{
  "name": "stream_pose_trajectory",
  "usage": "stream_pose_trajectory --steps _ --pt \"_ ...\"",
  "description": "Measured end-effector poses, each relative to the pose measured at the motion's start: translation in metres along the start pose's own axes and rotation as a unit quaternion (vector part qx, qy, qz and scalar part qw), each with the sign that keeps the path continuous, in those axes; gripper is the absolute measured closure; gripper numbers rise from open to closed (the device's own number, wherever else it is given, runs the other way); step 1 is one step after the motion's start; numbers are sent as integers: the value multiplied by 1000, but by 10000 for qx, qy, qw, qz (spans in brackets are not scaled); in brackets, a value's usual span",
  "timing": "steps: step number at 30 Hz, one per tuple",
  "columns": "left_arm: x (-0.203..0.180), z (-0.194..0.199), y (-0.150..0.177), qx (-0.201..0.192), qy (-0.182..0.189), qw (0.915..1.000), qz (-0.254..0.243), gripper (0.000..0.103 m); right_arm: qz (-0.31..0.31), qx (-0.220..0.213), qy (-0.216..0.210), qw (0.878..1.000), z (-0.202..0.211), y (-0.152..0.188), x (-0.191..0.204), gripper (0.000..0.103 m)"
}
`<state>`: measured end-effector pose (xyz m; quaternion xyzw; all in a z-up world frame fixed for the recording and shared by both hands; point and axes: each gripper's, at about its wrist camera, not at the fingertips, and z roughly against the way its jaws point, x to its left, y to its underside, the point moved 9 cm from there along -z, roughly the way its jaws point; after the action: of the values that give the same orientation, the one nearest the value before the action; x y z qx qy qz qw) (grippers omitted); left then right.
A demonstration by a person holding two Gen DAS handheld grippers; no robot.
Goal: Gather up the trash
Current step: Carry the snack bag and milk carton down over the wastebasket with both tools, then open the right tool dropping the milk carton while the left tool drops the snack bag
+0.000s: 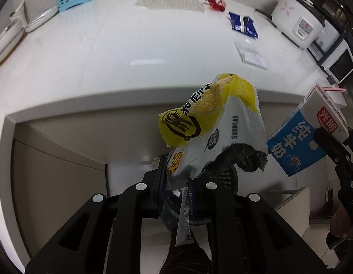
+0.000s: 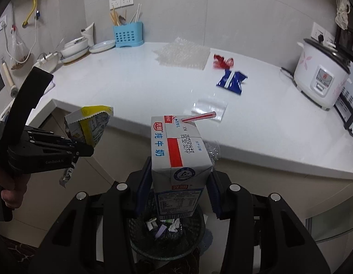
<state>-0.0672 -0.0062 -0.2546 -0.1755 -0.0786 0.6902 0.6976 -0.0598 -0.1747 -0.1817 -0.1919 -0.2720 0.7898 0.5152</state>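
My left gripper (image 1: 176, 182) is shut on a yellow and white snack bag (image 1: 210, 123), held off the counter's front edge; the bag also shows in the right wrist view (image 2: 89, 125). My right gripper (image 2: 180, 182) is shut on a blue and white milk carton (image 2: 178, 150) with a red-striped straw (image 2: 199, 117), held above a black mesh trash bin (image 2: 169, 246) that holds several scraps. The carton shows at the right of the left wrist view (image 1: 302, 137). The bin's rim (image 1: 222, 175) shows behind the snack bag.
On the white counter (image 2: 130, 86) lie a bubble-wrap sheet (image 2: 183, 54), a red wrapper (image 2: 222, 62), a blue wrapper (image 2: 231, 81) and a clear plastic bag (image 2: 209, 108). A rice cooker (image 2: 320, 77) stands at right. A blue utensil holder (image 2: 128, 34) and dishes (image 2: 76, 48) stand at the back left.
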Motion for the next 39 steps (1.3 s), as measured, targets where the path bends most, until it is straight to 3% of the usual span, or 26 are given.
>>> stream_pose_trajectory --steps 11,22,27,36,38,39 --pt "-13 -60 64 643 83 9979 -29 88 -129 793 -168 9966 -52 65 10 61" --pt "-9 -123 92 1012 300 9931 518 88 -32 1501 -194 9885 -111 125 20 61" --pt "-7 -151 99 1177 159 9915 535 88 -68 1915 -283 9811 -136 149 25 61" --pt "2 -175 107 1128 89 9922 530 88 -217 1968 -419 9793 -173 163 29 61" --pt "0 -180 107 1054 65 9932 484 88 -236 1993 -476 9785 -181 169 31 57" --pt "2 -184 106 1027 37 9936 463 88 -259 1982 -495 9786 -185 171 32 48"
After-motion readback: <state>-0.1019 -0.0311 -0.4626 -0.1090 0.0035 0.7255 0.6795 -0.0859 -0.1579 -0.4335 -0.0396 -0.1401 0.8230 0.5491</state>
